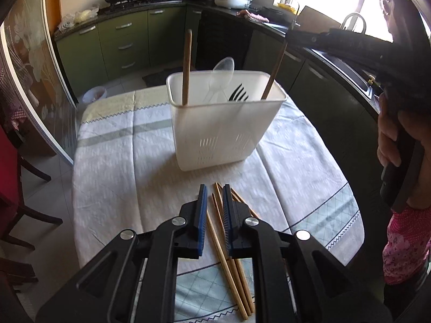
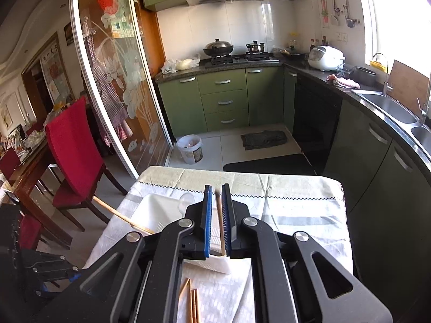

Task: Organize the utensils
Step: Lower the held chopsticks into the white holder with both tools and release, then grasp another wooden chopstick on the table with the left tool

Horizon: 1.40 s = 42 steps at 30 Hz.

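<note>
A white utensil holder stands on the clothed table. In it are two wooden chopsticks, a clear plastic spoon and a black fork. Several wooden chopsticks lie on the cloth in front of it. My left gripper is open, low over these loose chopsticks, with one between its fingers. My right gripper is above the holder, open, with a chopstick standing in the holder between its fingers, not gripped. Loose chopsticks show below.
The table carries a white and green cloth. A red chair and a dining table stand to the left. Green kitchen cabinets, a sink and a white bucket lie beyond. The person's hand is at the right.
</note>
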### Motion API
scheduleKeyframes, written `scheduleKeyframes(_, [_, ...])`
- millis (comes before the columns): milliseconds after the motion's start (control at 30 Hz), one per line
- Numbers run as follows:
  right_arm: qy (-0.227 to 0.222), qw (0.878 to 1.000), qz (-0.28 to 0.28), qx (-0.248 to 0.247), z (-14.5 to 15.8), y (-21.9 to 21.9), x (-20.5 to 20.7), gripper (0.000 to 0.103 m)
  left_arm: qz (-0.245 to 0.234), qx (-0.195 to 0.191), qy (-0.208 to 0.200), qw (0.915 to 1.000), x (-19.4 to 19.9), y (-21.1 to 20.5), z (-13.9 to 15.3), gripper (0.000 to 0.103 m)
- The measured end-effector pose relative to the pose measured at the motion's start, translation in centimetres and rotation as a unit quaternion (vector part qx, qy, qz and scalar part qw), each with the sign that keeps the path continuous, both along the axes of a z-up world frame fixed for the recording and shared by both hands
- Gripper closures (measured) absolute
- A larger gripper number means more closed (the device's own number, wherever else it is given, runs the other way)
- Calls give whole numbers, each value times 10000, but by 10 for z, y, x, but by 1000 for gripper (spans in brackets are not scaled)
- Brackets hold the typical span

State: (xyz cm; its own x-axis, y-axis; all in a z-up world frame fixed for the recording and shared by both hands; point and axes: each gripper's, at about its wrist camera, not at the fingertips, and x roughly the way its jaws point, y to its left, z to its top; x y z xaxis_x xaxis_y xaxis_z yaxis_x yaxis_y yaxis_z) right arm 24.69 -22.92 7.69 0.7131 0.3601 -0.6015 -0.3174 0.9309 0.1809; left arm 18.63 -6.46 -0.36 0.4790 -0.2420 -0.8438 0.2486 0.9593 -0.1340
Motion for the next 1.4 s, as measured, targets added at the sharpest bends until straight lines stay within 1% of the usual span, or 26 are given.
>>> scheduleKeyframes(100, [-111, 9999, 48, 70, 5, -7, -14, 92, 20, 39, 376, 9993, 5, -6, -28, 92])
scheduleKeyframes(233, [-249, 9995, 186, 78, 10, -21, -48, 86, 86, 127, 860, 9962, 13, -18, -65, 92])
scheduleKeyframes(367, [-188, 9992, 337, 45, -1, -33, -83, 86, 330, 113, 1349, 9902, 26, -17, -98, 92])
scheduleKeyframes(533, [16, 9992, 387, 132, -26, -55, -115, 86, 491, 279, 1543, 9864, 34, -19, -119, 92])
scheduleKeyframes(633, [151, 9990, 376, 201, -41, -66, -127, 80, 564, 402, 1617, 9844, 33, -22, -126, 92])
scheduleKeyframes(800, [332, 9983, 383, 287, -60, -76, -138, 80, 662, 663, 1517, 9840, 30, -32, -129, 92])
scheduleKeyframes(933, [486, 9973, 455, 313, -74, -76, -141, 80, 737, 841, 1350, 9845, 21, -45, -132, 92])
scheduleKeyframes(1000, [603, 9964, 509, 297, -84, -73, -140, 80, 771, 786, 1325, 9850, 20, -49, -132, 95])
scheduleKeyframes(1133, [797, 9950, 573, 210, -102, -64, -140, 80, 880, 577, 1318, 9857, 14, -44, -129, 96])
scheduleKeyframes(1267, [1043, 9921, 697, 10, -120, -49, -136, 80, 885, 465, 1012, 9898, 5, -36, -112, 96])
scheduleKeyframes(1333, [1179, 9897, 800, -131, -129, -37, -129, 80, 860, 393, 748, 9927, -3, -33, -98, 96])
scheduleKeyframes(1400, [1318, 9869, 889, -288, -142, -26, -126, 80, 832, 354, 398, 9951, -14, -31, -82, 96])
